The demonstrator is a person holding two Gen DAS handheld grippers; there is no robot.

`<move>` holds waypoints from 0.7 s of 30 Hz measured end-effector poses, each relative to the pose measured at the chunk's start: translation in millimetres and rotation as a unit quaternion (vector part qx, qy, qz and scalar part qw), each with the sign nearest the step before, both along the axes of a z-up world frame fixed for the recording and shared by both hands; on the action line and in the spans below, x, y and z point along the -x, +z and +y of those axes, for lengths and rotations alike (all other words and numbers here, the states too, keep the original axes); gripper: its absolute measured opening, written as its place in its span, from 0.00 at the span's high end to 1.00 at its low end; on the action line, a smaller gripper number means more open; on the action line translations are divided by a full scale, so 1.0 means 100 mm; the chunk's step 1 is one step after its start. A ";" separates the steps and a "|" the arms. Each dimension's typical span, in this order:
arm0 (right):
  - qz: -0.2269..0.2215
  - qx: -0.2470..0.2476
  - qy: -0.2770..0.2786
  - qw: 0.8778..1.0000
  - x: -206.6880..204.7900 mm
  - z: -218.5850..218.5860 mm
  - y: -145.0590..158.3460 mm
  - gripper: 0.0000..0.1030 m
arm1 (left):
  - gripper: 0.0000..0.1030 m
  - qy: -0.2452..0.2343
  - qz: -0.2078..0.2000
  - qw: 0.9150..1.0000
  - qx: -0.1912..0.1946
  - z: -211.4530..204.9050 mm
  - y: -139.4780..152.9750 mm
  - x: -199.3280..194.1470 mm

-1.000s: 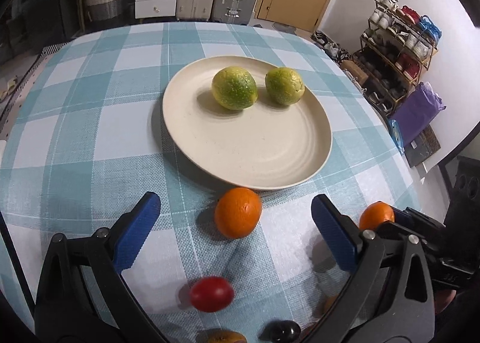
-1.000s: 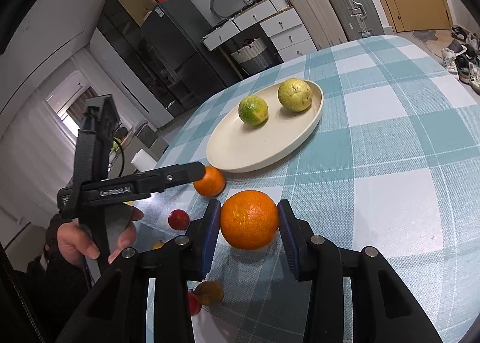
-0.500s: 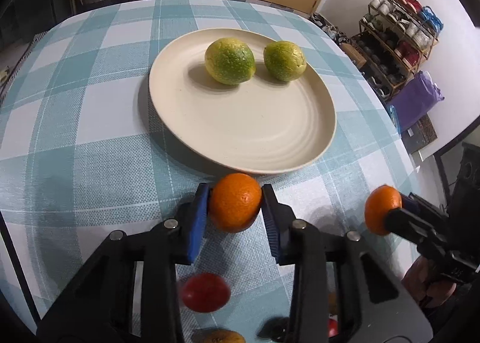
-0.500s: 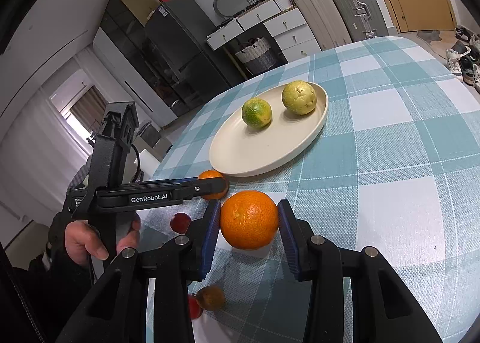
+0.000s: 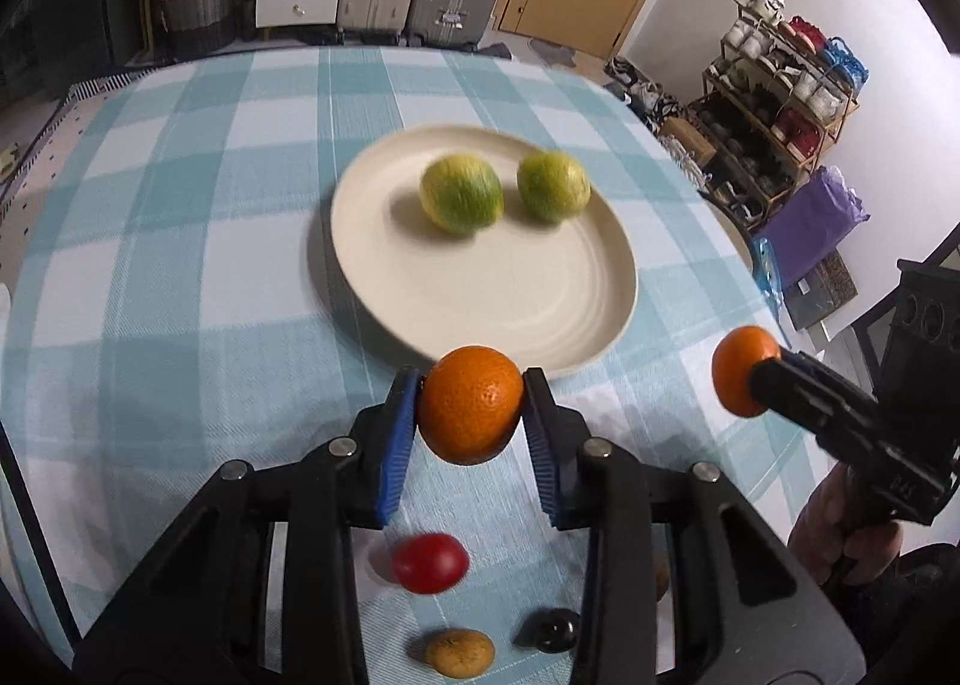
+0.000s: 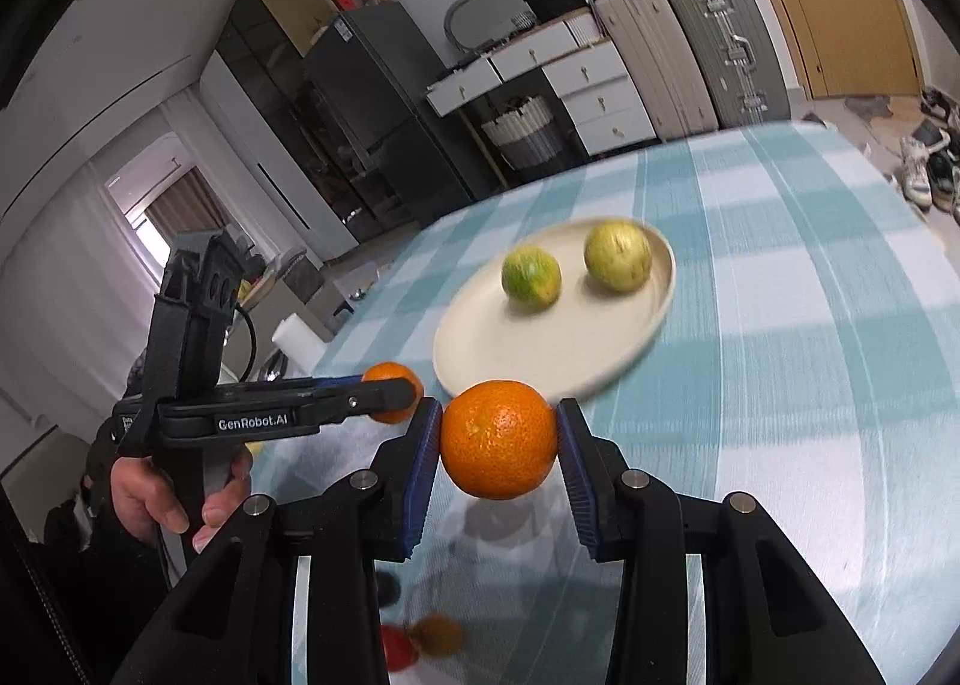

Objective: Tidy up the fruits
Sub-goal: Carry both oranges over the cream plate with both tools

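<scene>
On the left gripper [image 6: 390, 394], "GenRobot.AI"; each gripper, left and right [image 6: 498, 439], clamped on 1 orange [image 6: 499, 438]

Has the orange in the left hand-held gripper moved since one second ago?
Yes. The orange was lying on the tablecloth near the plate; now the left hand-held gripper holds it lifted above the cloth.
</scene>
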State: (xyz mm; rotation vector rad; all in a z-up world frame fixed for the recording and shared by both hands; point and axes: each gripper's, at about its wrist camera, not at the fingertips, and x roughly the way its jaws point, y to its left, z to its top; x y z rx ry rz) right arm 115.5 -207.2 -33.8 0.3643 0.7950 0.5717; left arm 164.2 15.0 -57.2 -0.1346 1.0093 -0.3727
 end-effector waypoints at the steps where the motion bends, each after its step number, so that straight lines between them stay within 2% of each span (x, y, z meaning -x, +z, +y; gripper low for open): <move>1: -0.004 -0.002 0.001 1.000 -0.05 0.00 0.04 0.62 | 0.69 -0.001 -0.002 1.000 0.001 0.02 0.04 -0.04; 11: 0.005 -0.019 -0.018 1.000 -0.73 -0.09 0.29 0.62 | 0.69 0.009 -0.021 0.999 0.026 0.19 0.44 -0.55; 21: 0.015 -0.014 -0.016 1.000 -1.35 0.05 0.33 0.62 | 0.69 0.000 -0.018 0.999 0.047 0.06 0.51 -1.18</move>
